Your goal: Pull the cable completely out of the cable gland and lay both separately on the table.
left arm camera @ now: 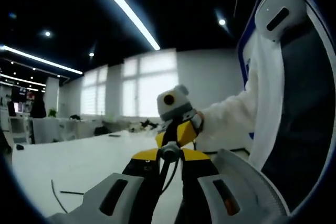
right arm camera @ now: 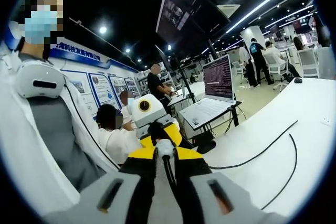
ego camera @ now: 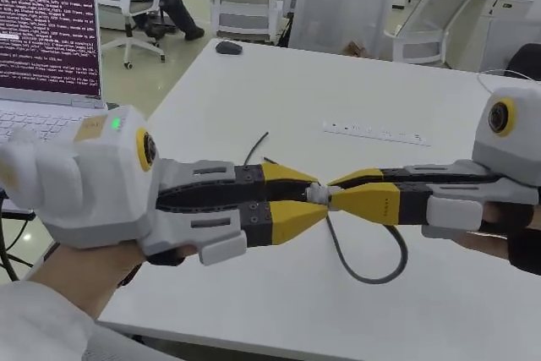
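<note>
- Both grippers are nose to nose above the white table (ego camera: 254, 90), level with each other and tips almost touching.
- The left gripper (ego camera: 309, 196) comes in from the left of the head view. Its yellow jaws are pinched tight on the small pale cable gland (ego camera: 318, 194).
- The right gripper (ego camera: 333, 197) meets it from the other side, jaws drawn together. It looks clamped on the grey cable (ego camera: 385, 272) right at the gland's end, though the exact spot is hard to make out.
- So the gland hangs in the air between the two sets of tips, clear of the table.
- The cable is not out yet. It leaves the gland, drops below the yellow tips and swings round in a wide loop low over the table. Its far part runs up behind the right gripper.
- In each gripper view, the gland sits right at the point of that gripper's own jaws. A dark line of cable runs down between them, and the other gripper faces in just beyond.
- On the table behind lie a thin black wire (ego camera: 254, 148), a flat white strip (ego camera: 372, 134) and a dark mouse (ego camera: 228, 47) at the far edge.
- An open laptop (ego camera: 46, 40) glows at the left, its screen full of text.
</note>
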`<state>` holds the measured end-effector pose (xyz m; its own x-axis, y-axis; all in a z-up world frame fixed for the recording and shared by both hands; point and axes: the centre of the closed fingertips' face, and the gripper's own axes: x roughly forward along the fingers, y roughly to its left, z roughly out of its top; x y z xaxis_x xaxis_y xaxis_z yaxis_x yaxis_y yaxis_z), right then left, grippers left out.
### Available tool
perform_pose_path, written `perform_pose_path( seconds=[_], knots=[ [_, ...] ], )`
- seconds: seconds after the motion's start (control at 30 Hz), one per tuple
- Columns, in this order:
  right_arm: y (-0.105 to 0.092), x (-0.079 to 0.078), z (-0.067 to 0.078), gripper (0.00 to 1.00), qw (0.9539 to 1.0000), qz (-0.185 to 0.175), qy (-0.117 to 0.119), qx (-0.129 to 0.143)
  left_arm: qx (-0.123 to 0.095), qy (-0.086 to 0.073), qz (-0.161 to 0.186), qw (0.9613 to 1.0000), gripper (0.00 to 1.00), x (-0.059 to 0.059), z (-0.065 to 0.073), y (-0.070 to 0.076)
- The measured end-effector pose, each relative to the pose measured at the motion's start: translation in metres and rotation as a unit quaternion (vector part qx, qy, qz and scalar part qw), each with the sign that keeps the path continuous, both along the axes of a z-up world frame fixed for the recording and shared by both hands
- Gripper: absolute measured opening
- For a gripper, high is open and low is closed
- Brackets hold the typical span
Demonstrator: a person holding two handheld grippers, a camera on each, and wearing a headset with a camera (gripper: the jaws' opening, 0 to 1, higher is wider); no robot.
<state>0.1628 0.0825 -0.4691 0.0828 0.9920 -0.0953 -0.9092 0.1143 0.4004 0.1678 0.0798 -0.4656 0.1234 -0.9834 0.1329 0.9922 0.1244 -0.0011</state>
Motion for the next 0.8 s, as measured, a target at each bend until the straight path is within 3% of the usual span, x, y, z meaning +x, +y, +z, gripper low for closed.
perform_pose_path(
  seconds=[0.1,0.13,0.17,0.27,0.43,0.57,0.6,0.67,0.7,0.77,0.8],
  knots=[
    [-0.001,0.000,-0.002,0.12,1.0000,0.000,0.005,-0.004,0.005,0.013,-0.002,0.9999,0.15,0.000,-0.003,-0.001],
    [-0.001,-0.001,-0.003,0.12,1.0000,-0.001,0.004,-0.007,0.005,0.025,-0.005,0.9997,0.15,0.000,-0.004,-0.002],
    [0.000,-0.002,-0.003,0.12,0.9999,0.000,-0.003,-0.012,0.002,0.047,-0.013,0.9988,0.15,0.000,-0.004,-0.002],
    [0.001,-0.003,-0.002,0.12,0.9998,-0.003,-0.005,-0.021,-0.003,0.067,-0.017,0.9976,0.15,0.001,-0.004,-0.001],
    [0.004,-0.004,0.002,0.11,0.9993,0.000,-0.028,-0.025,-0.015,0.084,-0.024,0.9961,0.15,0.000,0.000,0.002],
    [0.007,-0.003,0.002,0.11,0.9968,0.006,-0.063,-0.048,-0.015,0.094,-0.024,0.9951,0.15,0.002,0.000,0.004],
    [0.007,0.000,0.003,0.11,0.9975,0.004,-0.055,-0.044,-0.018,0.085,-0.020,0.9960,0.15,0.002,0.002,0.005],
    [0.007,-0.002,0.005,0.12,0.9995,0.014,0.013,-0.027,-0.018,0.039,-0.016,0.9989,0.15,0.000,0.007,0.005],
    [0.007,0.000,0.005,0.13,0.9995,0.013,0.023,-0.020,-0.018,0.028,-0.012,0.9994,0.15,0.001,0.008,0.005],
    [0.007,0.001,0.005,0.13,0.9996,0.017,0.020,-0.010,-0.019,0.030,-0.010,0.9993,0.15,0.000,0.009,0.005],
    [0.007,0.001,0.005,0.13,0.9995,0.019,0.025,-0.009,-0.021,0.023,-0.007,0.9995,0.15,0.000,0.010,0.005]
  ],
)
